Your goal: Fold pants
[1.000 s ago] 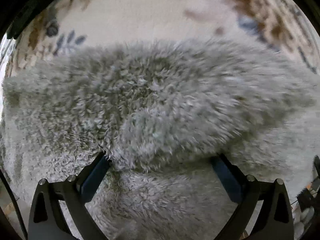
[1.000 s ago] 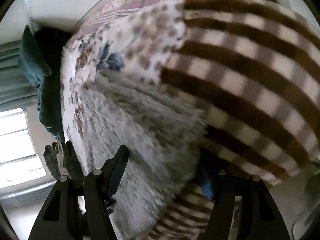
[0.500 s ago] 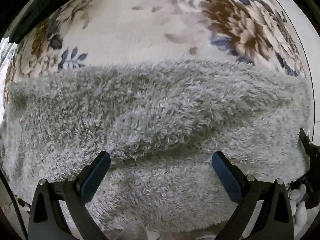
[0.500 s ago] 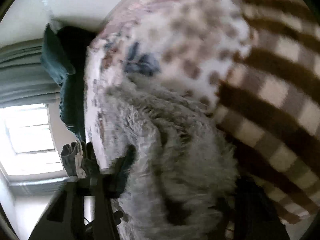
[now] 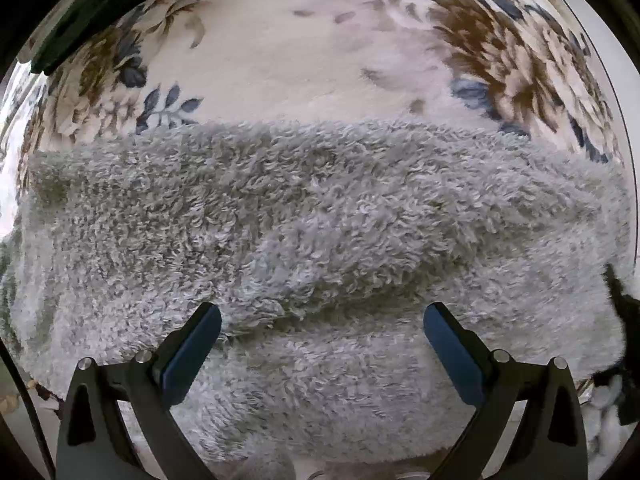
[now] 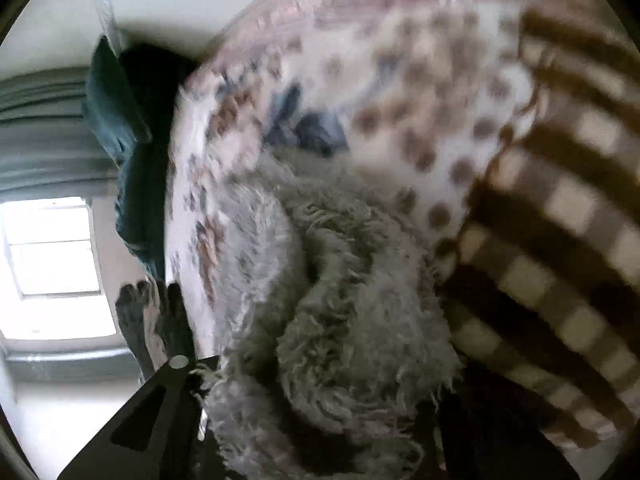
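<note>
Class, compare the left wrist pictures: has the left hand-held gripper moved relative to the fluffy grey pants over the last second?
Yes. The left hand-held gripper has drawn back from the fluffy grey pants: the fold that earlier sat between its open fingers now lies ahead of them, and more of the floral blanket shows.

Floral bedspread (image 5: pixel 280 52) under fluffy grey pants (image 5: pixel 320 216) and striped blanket (image 6: pixel 560 240).

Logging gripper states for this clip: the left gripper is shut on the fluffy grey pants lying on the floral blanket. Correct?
Not quite. In the left wrist view the left gripper is open, its blue pads spread wide above the fluffy grey pants, gripping nothing. The pants do lie on the floral blanket.
</note>
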Tool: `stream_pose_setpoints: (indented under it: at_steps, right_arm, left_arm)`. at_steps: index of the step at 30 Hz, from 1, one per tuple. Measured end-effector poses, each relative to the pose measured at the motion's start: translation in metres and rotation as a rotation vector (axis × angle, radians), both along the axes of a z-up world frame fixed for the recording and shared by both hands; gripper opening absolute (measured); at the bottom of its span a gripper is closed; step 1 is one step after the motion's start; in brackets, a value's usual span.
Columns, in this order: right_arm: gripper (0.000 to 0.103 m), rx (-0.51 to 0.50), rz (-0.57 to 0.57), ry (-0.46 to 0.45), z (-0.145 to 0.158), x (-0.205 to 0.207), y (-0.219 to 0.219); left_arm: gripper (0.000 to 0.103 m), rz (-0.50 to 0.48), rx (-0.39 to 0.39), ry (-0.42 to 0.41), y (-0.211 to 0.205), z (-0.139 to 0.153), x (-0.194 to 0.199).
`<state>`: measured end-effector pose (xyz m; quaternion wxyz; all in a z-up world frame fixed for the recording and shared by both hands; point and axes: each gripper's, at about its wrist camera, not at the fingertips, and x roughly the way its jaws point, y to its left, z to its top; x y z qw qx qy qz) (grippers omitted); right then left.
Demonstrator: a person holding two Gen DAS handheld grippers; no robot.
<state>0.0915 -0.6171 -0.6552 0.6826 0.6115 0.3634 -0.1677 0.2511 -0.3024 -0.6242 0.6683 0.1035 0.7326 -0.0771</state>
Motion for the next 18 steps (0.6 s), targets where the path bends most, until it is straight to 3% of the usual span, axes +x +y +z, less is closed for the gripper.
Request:
stream_pose_setpoints:
  at_steps: [6,13,18]
  right_arm:
    - [0.02,-0.065,0.063,0.013,0.04,0.011,0.012]
    - [0.019,-0.152,0.153,0.019,0.086,0.025,0.046]
    - [0.019,-0.207,0.212,0.0,0.116,0.052,0.096]
  left_arm:
    - [0.103,-0.015,0.035,-0.015,0.031,-0.012,-0.011]
    - [0.103,-0.033,0.021,-0.057,0.065,0.017,-0.01]
    - [0.103,-0.008,0.021,-0.08,0.12,0.028,-0.004]
